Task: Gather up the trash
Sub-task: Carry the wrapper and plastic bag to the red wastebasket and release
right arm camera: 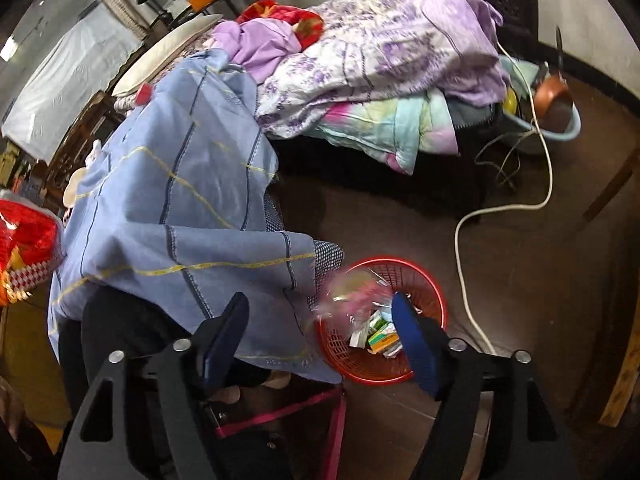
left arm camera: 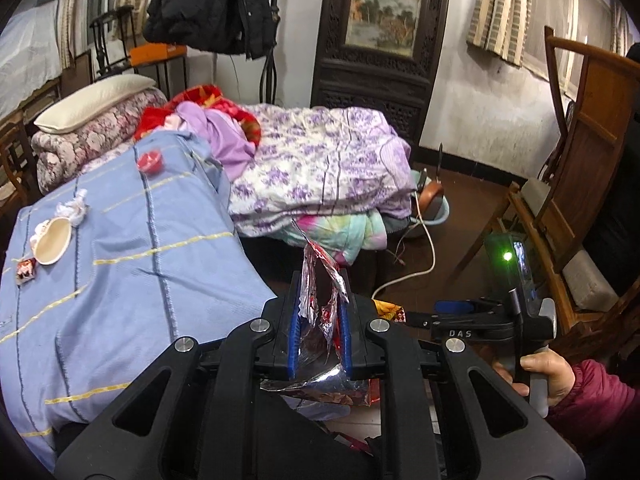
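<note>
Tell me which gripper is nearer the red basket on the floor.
Right. The right gripper hangs open just above the red basket. The left gripper, shut on a foil wrapper, is by the bed; no basket shows in its view.

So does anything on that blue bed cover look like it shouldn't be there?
Yes: litter lies on the blue cover: a crumpled tissue, a paper cup tipped on its side, a small red wrapper and a red cup-like piece farther back.
</note>
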